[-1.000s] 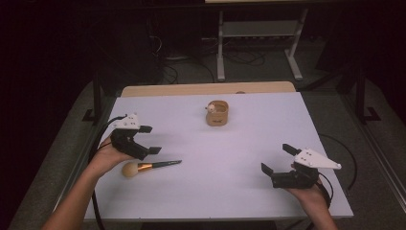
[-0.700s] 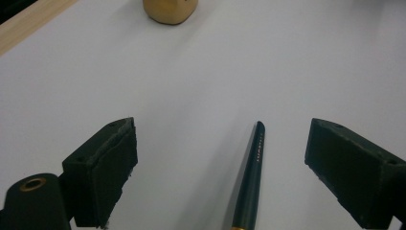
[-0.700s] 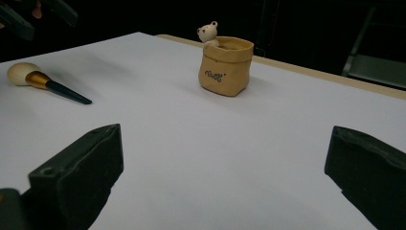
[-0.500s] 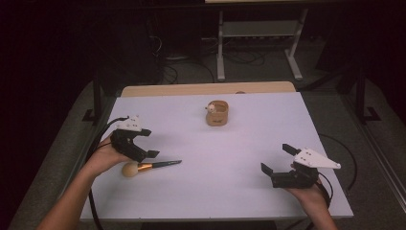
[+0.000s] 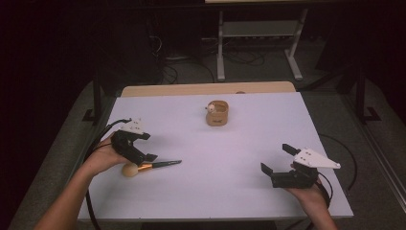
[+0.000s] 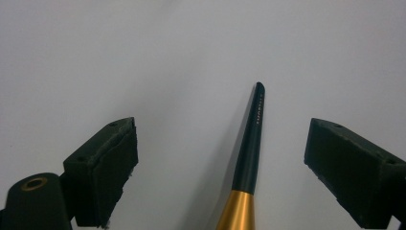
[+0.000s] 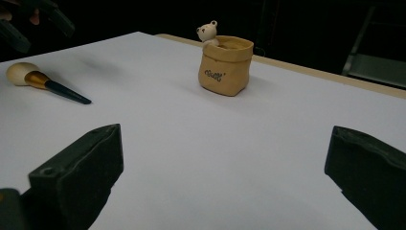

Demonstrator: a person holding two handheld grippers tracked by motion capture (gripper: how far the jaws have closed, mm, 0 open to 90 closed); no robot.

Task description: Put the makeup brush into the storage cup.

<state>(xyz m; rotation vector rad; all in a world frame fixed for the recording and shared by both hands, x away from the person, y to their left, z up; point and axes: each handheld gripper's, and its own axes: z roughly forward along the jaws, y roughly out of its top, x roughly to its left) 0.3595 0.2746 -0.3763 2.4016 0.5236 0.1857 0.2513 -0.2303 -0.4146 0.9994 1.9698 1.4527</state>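
A makeup brush [image 5: 149, 166] with a cream head, gold ferrule and dark handle lies flat at the table's left front. My left gripper [image 5: 146, 147] hovers open just above it; in the left gripper view the brush handle [image 6: 251, 151] runs up between the two spread jaws, untouched. A tan pouch-shaped holder [image 5: 217, 113] with a small bear figure on its rim stands at the table's middle rear, also seen as the holder [image 7: 225, 66] in the right gripper view. My right gripper [image 5: 277, 160] rests open at the right front, nothing between its jaws.
The white table [image 5: 268, 124] has a wooden strip along its far edge. Beyond it the floor is dark, with a metal stand [image 5: 258, 33] and cables. A cable trails from each gripper over the table edges.
The left gripper has edged slightly down and toward the brush. The right gripper, the brush and the holder have not moved.
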